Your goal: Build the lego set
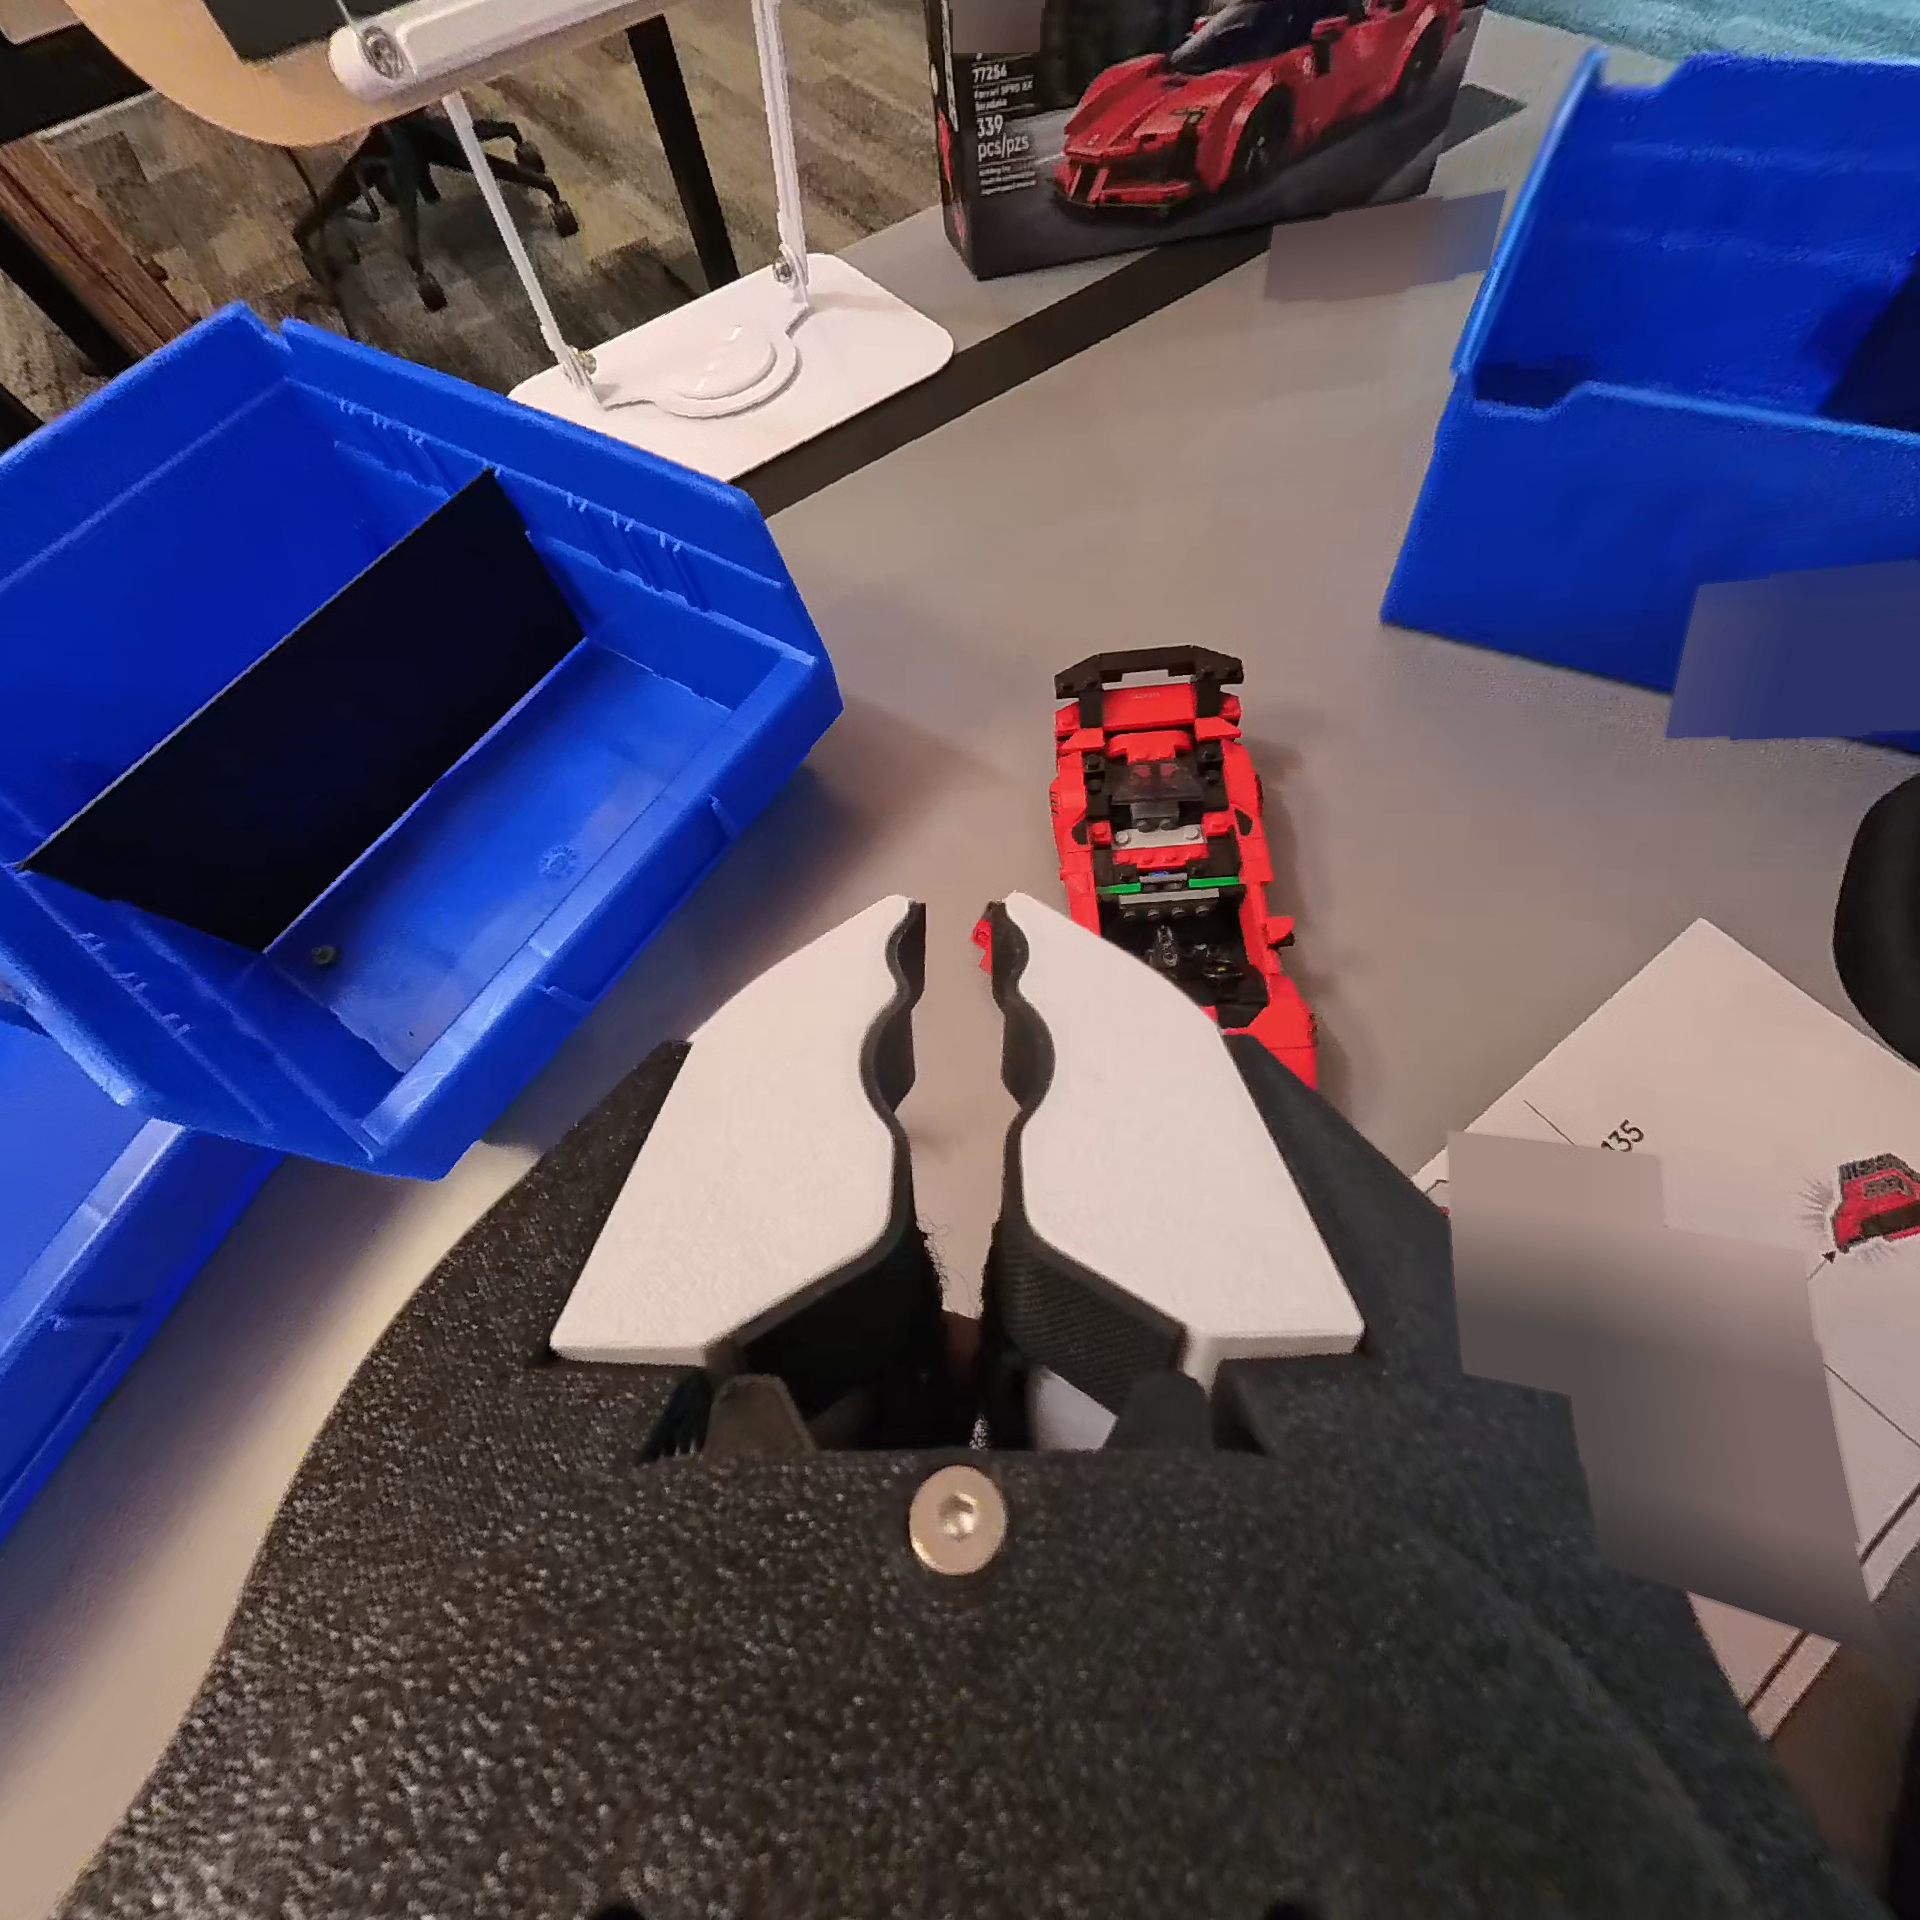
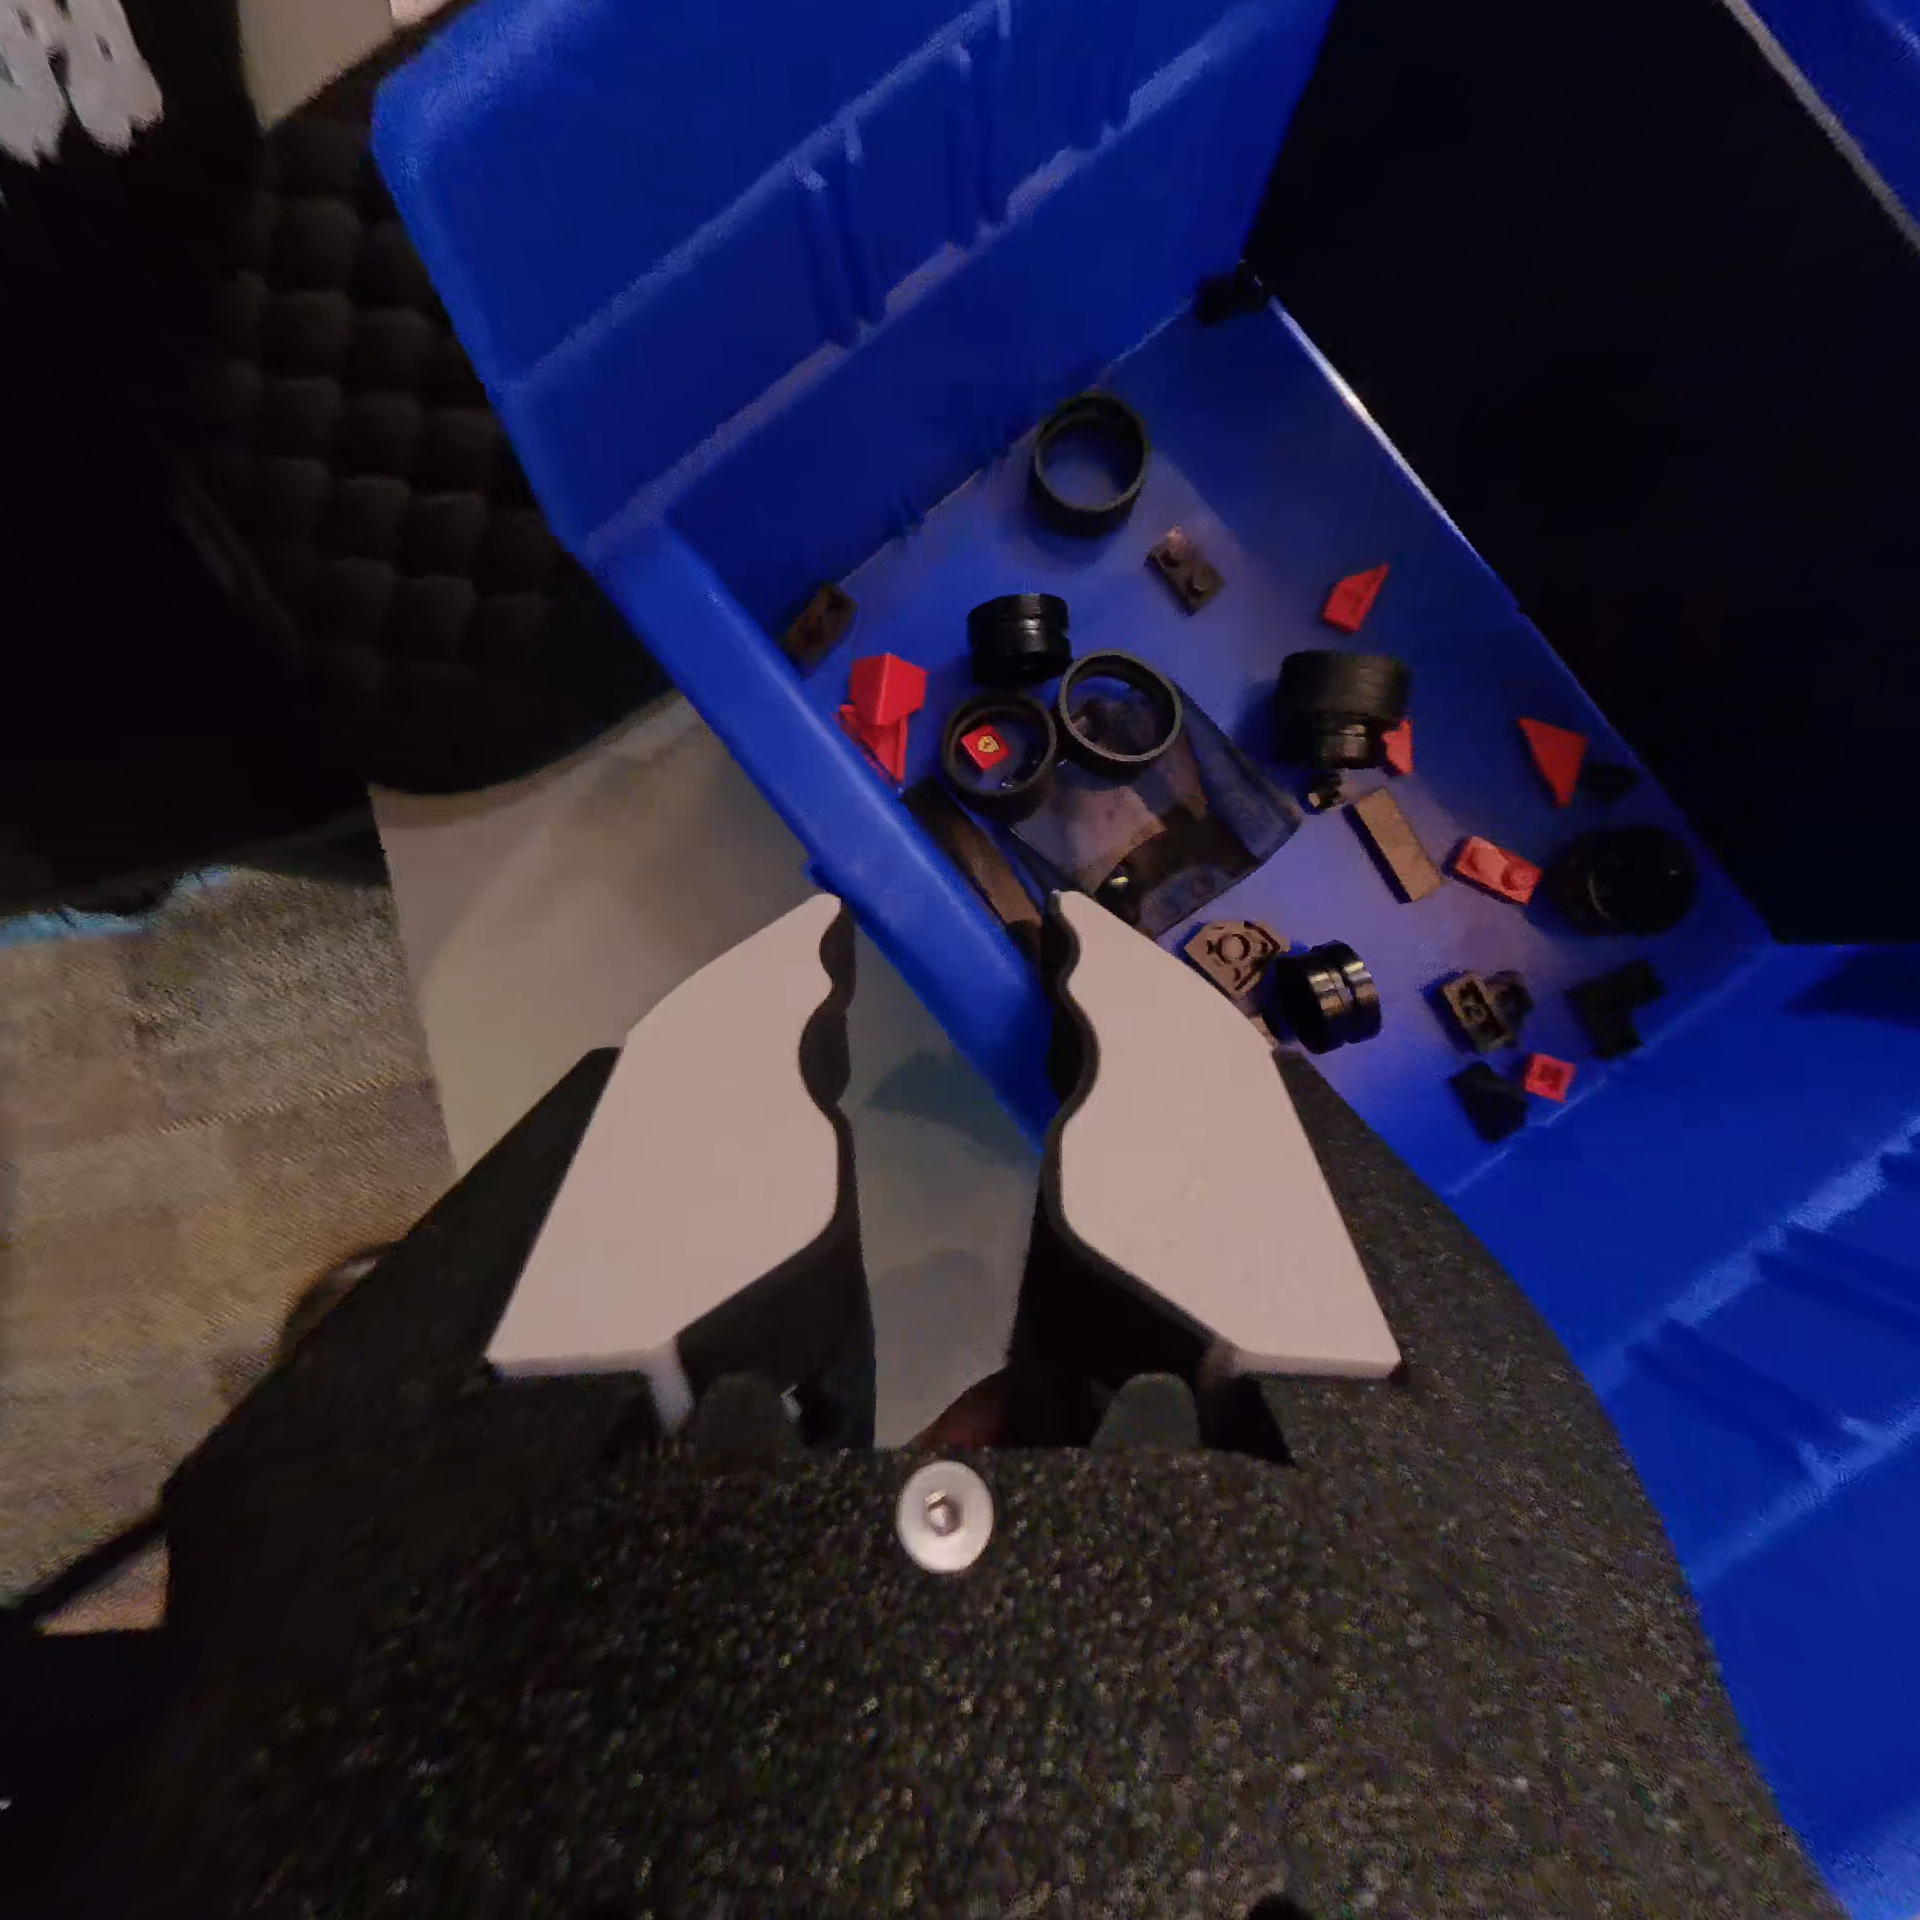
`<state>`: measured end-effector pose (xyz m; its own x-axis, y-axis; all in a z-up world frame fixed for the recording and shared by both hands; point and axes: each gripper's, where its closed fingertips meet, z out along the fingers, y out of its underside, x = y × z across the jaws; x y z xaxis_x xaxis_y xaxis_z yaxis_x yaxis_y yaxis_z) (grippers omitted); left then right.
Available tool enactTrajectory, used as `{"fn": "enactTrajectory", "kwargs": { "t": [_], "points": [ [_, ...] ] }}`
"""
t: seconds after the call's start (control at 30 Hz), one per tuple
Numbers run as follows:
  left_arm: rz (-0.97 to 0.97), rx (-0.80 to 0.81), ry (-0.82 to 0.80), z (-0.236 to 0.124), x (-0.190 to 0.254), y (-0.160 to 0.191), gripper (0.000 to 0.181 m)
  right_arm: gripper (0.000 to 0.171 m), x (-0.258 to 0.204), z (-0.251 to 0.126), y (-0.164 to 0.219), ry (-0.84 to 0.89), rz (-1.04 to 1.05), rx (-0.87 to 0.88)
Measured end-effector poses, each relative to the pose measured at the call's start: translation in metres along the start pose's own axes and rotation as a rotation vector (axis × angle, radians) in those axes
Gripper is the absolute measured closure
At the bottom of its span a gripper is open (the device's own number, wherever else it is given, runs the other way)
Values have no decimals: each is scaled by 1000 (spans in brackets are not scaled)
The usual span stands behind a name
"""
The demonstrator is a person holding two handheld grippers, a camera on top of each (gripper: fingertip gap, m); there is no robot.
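The partly built red and black Lego car (image 1: 1153,821) lies on the grey table just beyond my left gripper (image 1: 954,912). Its jaws stand nearly together, and a small red piece (image 1: 982,940) shows pinched at the tips, to the left of the car's front. My right gripper (image 2: 945,920) is open and empty, its tips level with the front wall of a blue parts bin (image 2: 727,644). Inside lie black tyres (image 2: 1091,462), black wheels (image 2: 1340,696), small red pieces (image 2: 883,691) and a dark clear windscreen piece (image 2: 1174,821).
A blue bin (image 1: 800,644) with a black divider (image 1: 312,707) sits left of the car, and another blue bin (image 1: 1621,499) sits at the right. The set's box (image 1: 1195,125) and a white lamp base (image 1: 748,353) stand behind. The instruction booklet (image 1: 1704,1039) lies to the right. The gap from one gripper's tips to the other's is roughly 45 cm.
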<state>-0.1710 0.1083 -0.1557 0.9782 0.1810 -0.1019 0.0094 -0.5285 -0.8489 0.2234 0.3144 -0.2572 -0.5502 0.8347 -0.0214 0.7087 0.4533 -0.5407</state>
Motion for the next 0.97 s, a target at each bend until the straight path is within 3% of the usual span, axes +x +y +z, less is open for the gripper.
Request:
{"fn": "enactTrajectory", "kwargs": {
  "t": [0.37,0.5,0.6,0.7,0.8,0.97],
  "points": [
    [12,-2,56,13,10,0,170,140,-22,-4,6,233,335,56],
    [4,-20,82,18,12,1,170,148,-15,5,-33,388,284,250],
    [20,-23,83,20,13,-4,170,159,-24,-32,-63,447,236,540],
    [22,-10,94,22,17,-12,170,158,-27,-77,-59,488,291,710],
    [14,-1,111,24,23,-16,170,157,-21,-97,-32,580,334,671],
    [-9,8,98,27,25,-22,170,155,-19,-83,-1,592,347,537]
  ]
}}
